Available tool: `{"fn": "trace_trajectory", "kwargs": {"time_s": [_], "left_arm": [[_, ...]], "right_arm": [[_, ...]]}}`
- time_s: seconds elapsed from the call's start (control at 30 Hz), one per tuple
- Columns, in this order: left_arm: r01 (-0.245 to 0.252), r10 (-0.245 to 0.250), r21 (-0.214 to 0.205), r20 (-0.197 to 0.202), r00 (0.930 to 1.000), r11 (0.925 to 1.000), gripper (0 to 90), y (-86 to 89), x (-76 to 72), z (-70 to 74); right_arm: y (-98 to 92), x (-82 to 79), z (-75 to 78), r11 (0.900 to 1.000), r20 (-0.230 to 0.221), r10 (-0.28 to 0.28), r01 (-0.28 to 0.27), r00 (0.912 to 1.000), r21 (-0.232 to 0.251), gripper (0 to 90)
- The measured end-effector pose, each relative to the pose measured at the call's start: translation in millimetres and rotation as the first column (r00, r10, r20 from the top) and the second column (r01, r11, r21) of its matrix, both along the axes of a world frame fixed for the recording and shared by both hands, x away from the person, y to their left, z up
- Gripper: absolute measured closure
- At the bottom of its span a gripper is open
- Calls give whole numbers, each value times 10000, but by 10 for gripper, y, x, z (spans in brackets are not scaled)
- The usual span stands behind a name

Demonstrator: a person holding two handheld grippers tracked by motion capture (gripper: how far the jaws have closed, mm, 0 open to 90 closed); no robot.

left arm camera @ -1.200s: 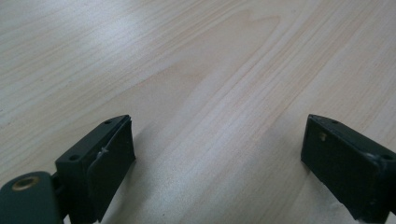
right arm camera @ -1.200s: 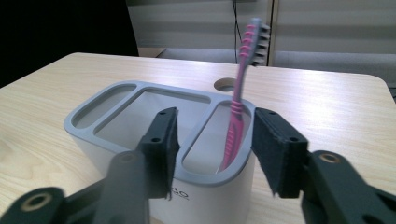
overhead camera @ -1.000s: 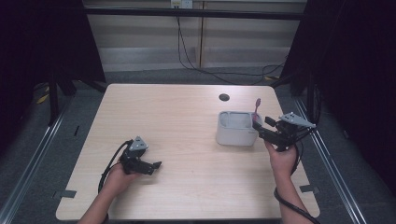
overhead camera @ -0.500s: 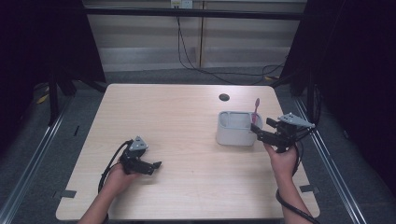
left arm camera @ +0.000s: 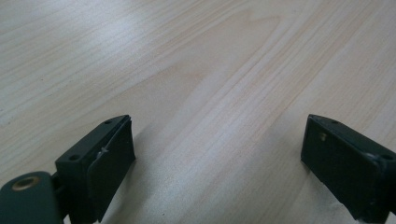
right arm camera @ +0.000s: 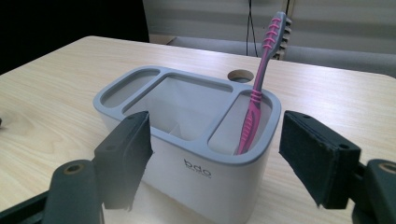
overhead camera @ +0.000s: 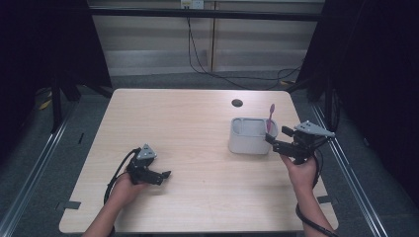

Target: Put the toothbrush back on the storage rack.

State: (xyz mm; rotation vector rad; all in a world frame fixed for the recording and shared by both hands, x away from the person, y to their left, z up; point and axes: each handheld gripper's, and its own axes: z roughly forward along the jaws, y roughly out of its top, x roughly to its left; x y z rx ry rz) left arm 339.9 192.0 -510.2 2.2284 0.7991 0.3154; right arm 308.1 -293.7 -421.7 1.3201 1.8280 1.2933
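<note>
Beyond the right gripper (right arm camera: pixel 212 161), jaws just opened wide and empty, the toothbrush (right arm camera: pixel 259 88) leans in its holder (right arm camera: pixel 187 154).

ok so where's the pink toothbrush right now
The pink toothbrush stands tilted in the end compartment of the grey holder, on the table's right side in the high view, just ahead of the open right gripper, whose jaws have just been opening.

Toothbrush (right arm camera: pixel 256 108) upright in holder's (right arm camera: pixel 187 140) right-hand compartment, apparently leaning; holder on table (overhead camera: pixel 188 128), right of centre.
</note>
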Motion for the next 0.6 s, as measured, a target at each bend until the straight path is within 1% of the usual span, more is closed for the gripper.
{"fn": "trace_trajectory", "kwargs": {"time_s": [0.07,0.33,0.6], "left_arm": [[1,-1,-1,0,10000,10000,91,0,0,0],[-4,4,-1,1,10000,10000,91,0,0,0],[0,0,2,-1,10000,10000,91,0,0,0]], "right_arm": [[-18,-17,7,10000,-102,21,-22,9999,-53,249],[-92,-116,14,9999,-209,83,-86,9997,-136,249],[-116,-178,-56,9997,-403,145,-154,9991,-205,249]]}}
